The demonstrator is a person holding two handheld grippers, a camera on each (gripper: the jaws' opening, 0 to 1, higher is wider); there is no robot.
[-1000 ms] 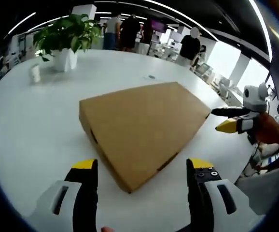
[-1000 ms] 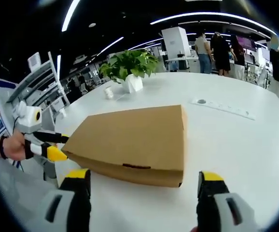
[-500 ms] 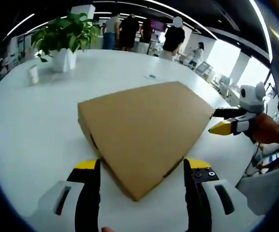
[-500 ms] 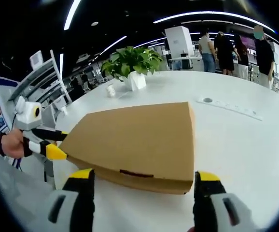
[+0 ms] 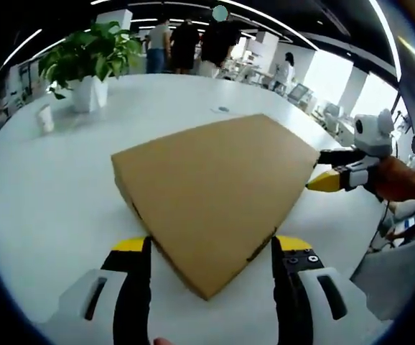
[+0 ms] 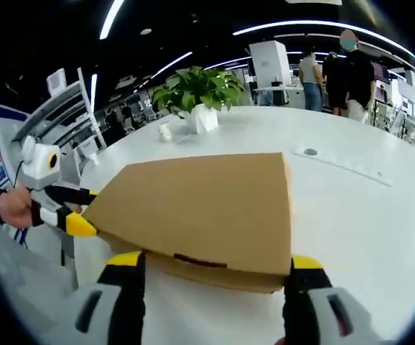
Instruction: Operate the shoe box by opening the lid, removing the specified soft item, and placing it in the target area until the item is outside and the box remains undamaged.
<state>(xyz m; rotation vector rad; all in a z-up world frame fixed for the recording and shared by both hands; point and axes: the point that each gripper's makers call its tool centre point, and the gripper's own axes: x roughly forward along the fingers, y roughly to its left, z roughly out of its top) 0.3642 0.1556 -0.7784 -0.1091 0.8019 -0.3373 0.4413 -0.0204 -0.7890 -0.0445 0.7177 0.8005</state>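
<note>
A flat brown cardboard shoe box (image 5: 211, 190) lies closed on the big white round table (image 5: 42, 187).

The left gripper (image 5: 211, 248) and the right gripper (image 6: 211, 262) both have their jaws spread wide, one at each side of the box.

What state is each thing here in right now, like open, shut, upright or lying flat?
Brown cardboard shoe box: lid shut, lying flat on the white table.
Left gripper: open, box corner between its jaws.
Right gripper: open, at the box's edge.
Green potted plant: upright.
Small white cup: upright.
</note>
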